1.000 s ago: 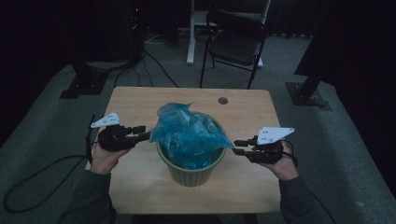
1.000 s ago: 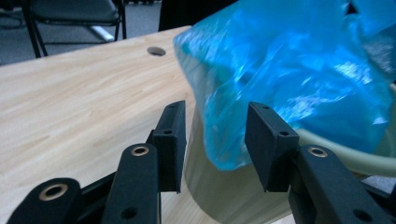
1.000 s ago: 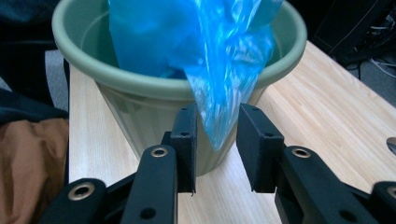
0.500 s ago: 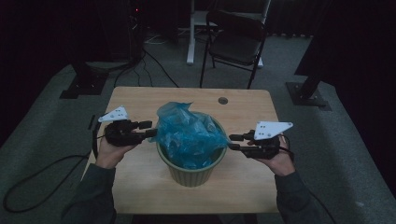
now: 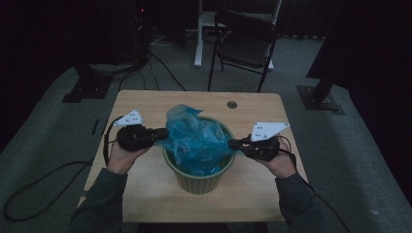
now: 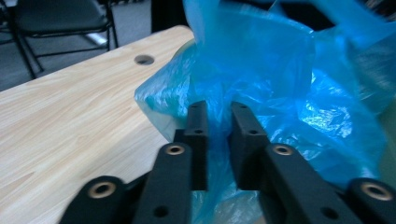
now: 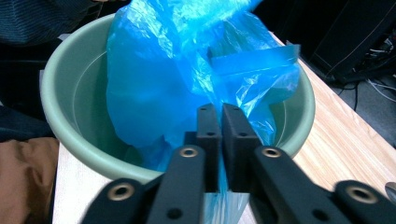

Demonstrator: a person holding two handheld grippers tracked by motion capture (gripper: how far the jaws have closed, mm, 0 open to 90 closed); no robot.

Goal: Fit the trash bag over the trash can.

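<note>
blue bag (image 5: 197, 141) pinched between left tongs (image 5: 159, 133) and right tongs (image 5: 234, 143).

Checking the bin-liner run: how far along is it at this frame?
Done: the blue bag sits bunched in the green bin. In hand: the left gripper and right gripper have just closed, each pinching bag film at opposite sides. Left: the bag's edge is not yet spread over the rim, so likely pull apart and fold down.
</note>
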